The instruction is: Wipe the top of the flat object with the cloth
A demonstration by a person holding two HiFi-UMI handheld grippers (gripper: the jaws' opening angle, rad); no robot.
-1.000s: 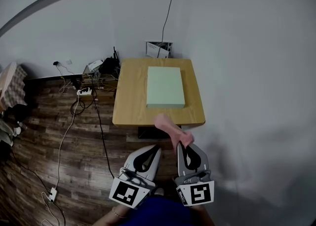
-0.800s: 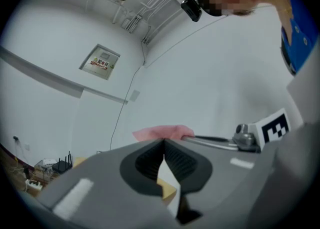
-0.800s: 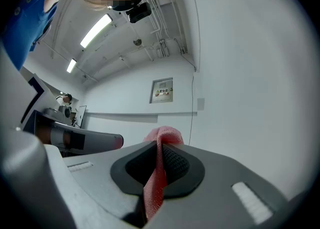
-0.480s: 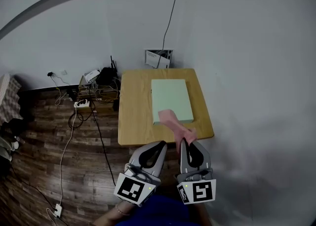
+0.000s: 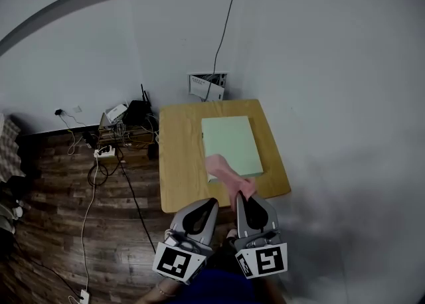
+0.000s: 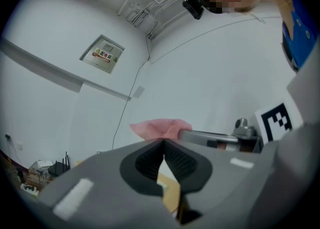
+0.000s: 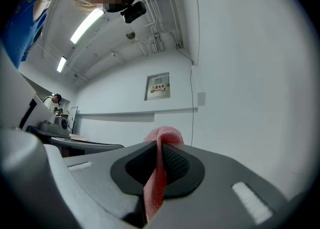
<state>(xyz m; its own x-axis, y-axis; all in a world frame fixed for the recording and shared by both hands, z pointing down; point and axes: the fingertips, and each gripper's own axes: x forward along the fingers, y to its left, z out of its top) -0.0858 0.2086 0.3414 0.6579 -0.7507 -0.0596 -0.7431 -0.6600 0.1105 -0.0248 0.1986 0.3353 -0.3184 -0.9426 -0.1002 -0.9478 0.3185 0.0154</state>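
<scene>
Pink cloth [image 5: 222, 170] pinched in right claw [image 5: 246, 196] (left claw [image 5: 212, 201] shut, empty) may slip free dragging across pad [image 5: 232, 142] ahead

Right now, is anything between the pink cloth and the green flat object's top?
Nothing visible. The top of the green flat object is bare; the right gripper holds the pink cloth on its near side.

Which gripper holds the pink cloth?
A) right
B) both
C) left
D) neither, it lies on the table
A: the pink cloth is clamped in the right gripper, while the left gripper is shut with nothing in it.
</scene>
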